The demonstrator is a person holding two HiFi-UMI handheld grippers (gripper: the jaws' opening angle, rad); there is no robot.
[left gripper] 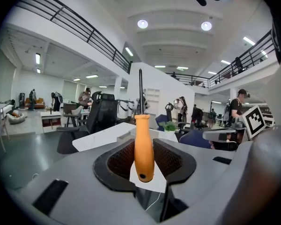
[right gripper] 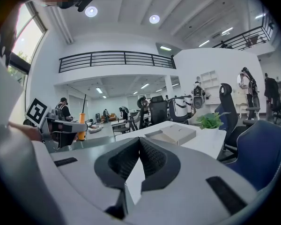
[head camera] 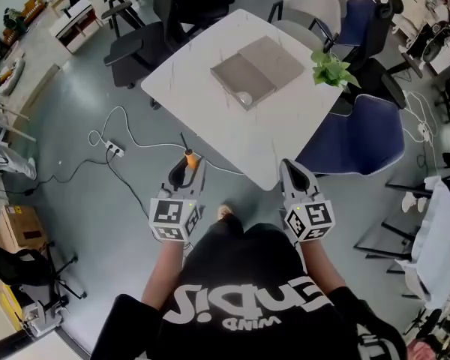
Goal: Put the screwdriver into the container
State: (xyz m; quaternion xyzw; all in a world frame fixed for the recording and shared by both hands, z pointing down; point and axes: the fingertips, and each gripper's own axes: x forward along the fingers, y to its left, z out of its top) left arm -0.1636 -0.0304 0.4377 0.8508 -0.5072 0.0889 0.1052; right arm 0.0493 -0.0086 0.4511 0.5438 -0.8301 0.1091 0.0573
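The screwdriver (left gripper: 143,135) stands upright in the left tool (left gripper: 144,153). The ribbed pads are pressed against both sides of its orange handle, so the jaws are spread to the handle's width, and the dark shaft points up. Gripping the handle looks like a carrying hold: the shaft stays free and the weight sits low between the pads. The container (head camera: 259,70), a flat grey box, lies well apart from it toward the far side of the white worktop (head camera: 210,118), beside a potted plant (head camera: 331,70). The left tool (head camera: 186,169) is over the floor, short of the worktop's near corner. The right tool (right gripper: 139,156) has its jaws brought together on nothing. It is held level alongside, apparently spare for now.
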